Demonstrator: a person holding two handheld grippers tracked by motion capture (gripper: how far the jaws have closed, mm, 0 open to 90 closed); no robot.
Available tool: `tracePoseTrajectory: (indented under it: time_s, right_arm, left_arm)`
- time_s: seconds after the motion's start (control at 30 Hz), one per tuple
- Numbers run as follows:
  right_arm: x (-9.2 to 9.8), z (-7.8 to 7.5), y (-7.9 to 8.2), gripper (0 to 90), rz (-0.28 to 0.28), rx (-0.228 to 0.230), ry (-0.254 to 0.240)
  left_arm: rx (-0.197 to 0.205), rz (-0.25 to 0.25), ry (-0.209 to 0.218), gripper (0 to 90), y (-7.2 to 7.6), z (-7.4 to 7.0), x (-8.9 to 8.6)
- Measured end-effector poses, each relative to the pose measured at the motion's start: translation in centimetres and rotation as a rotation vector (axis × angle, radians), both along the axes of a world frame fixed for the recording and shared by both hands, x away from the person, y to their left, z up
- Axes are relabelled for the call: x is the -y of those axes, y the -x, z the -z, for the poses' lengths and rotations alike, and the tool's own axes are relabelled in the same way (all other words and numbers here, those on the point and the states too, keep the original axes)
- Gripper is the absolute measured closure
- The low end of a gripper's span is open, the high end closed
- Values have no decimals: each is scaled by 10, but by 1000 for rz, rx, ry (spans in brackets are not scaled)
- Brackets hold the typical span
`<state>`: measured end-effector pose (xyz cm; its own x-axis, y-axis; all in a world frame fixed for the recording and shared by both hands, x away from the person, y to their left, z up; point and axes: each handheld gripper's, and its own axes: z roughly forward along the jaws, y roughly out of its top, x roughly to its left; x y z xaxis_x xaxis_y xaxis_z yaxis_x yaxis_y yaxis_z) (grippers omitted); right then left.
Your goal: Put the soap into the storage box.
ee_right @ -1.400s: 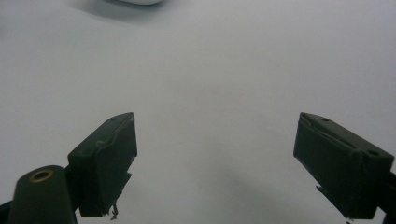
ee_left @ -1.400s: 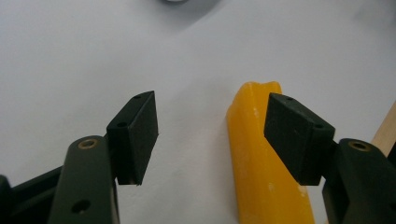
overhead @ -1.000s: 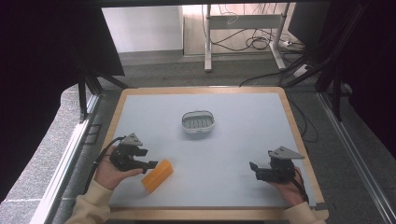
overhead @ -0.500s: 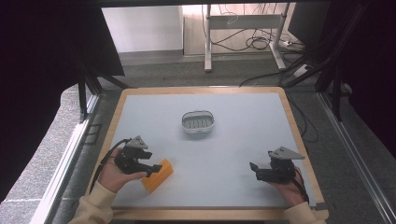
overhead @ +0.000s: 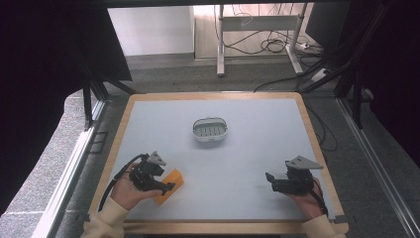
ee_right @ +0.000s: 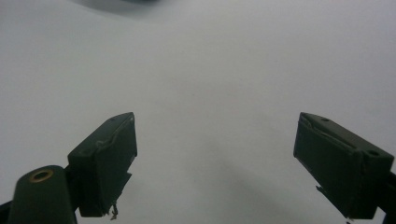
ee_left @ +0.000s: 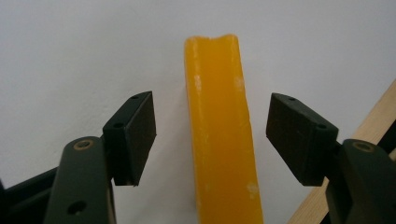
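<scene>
An orange bar point(overhead: 174, 177) lies flat on the pale table point(overhead: 247, 163) near its front left. My left gripper point(overhead: 167, 186) reaches over the bar from the left. In the left gripper view the orange bar point(ee_left: 219, 140) runs lengthwise between the two black pads point(ee_left: 135, 135), with a gap on each side, so the left gripper point(ee_left: 210, 128) stands open around it. Held low at the front right, my right gripper point(overhead: 271, 180) points left. It is open, and only bare table shows between the jaws of the right gripper point(ee_right: 215, 154).
A small white slotted basket point(overhead: 210, 130) sits at the middle of the table, toward the back. The wooden rim point(overhead: 312, 134) frames the table, and its front left edge point(ee_left: 369, 126) runs close to the bar. Cables and desk legs lie on the floor beyond.
The left hand has shifted right and slightly down toward the orange bar, so its jaws now straddle it. The right hand and the basket have stayed put.
</scene>
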<state>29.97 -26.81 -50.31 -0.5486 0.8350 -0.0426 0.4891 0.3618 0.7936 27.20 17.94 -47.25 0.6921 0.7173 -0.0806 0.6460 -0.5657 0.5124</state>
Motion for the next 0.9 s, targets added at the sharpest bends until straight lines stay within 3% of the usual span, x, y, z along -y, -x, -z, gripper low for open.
tracePoseTrajectory:
  time_s: [0.17, 0.3, 0.5, 0.73, 0.9]
  right_arm:
    - [1, 0, 0, 137, 5, 2, 1]
    - [0, 0, 0, 137, 7, 3, 7]
    - [1, 0, -1, 138, 17, 1, 10]
    - [1, 0, -1, 139, 23, 1, 12]
    - [1, 0, -1, 139, 23, 4, 10]
  left_arm:
    - [-25, -17, -57, 383, 1, 10, 8]
    - [-24, -27, -78, 420, 1, 14, 12]
    - [-45, -35, -85, 446, -1, 18, 12]
    - [-72, -38, -75, 593, -3, 22, 12]
    - [-75, -45, -75, 614, -3, 22, 12]
